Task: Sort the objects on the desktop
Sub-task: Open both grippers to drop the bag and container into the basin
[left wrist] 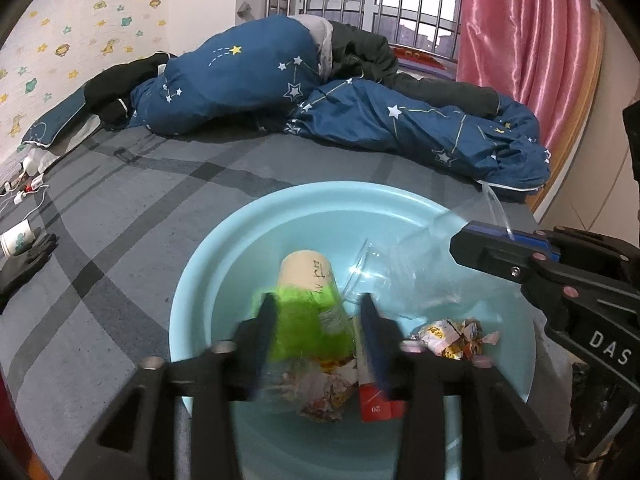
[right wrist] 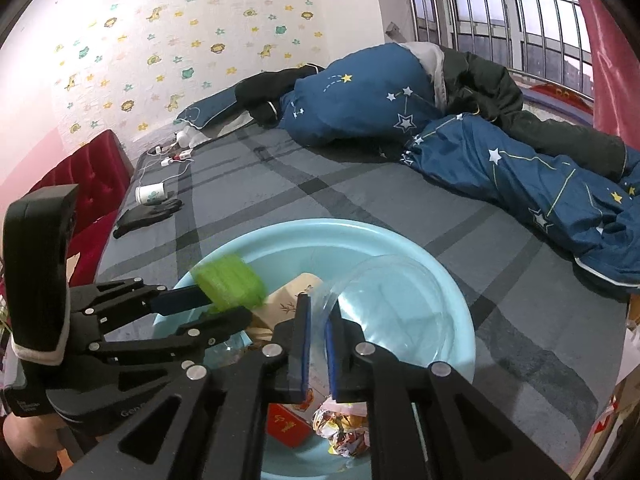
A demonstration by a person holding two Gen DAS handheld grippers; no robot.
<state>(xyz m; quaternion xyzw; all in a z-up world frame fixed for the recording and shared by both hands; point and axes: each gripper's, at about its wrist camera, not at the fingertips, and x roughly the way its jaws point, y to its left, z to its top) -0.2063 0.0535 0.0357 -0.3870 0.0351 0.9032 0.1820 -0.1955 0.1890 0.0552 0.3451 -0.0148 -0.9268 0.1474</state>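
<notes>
Left tongs (left wrist: pixel 316 320) wide over light blue basin (left wrist: pixel 320 200) on bed; green fuzzy item (left wrist: pixel 296 320) between fingers, contact unclear through blur. Right tongs (right wrist: pixel 318 316) narrow, clamped on clear plastic wrap (right wrist: pixel 384 304) above basin. Basin contains paper cup (left wrist: pixel 306 266), crumpled wrappers (left wrist: pixel 456 338), red box (left wrist: pixel 376 402).

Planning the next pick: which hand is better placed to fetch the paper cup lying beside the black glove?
Left. The paper cup lies left of the basin, and the left gripper stands open; the right gripper is shut on a clear plastic cup.
</notes>
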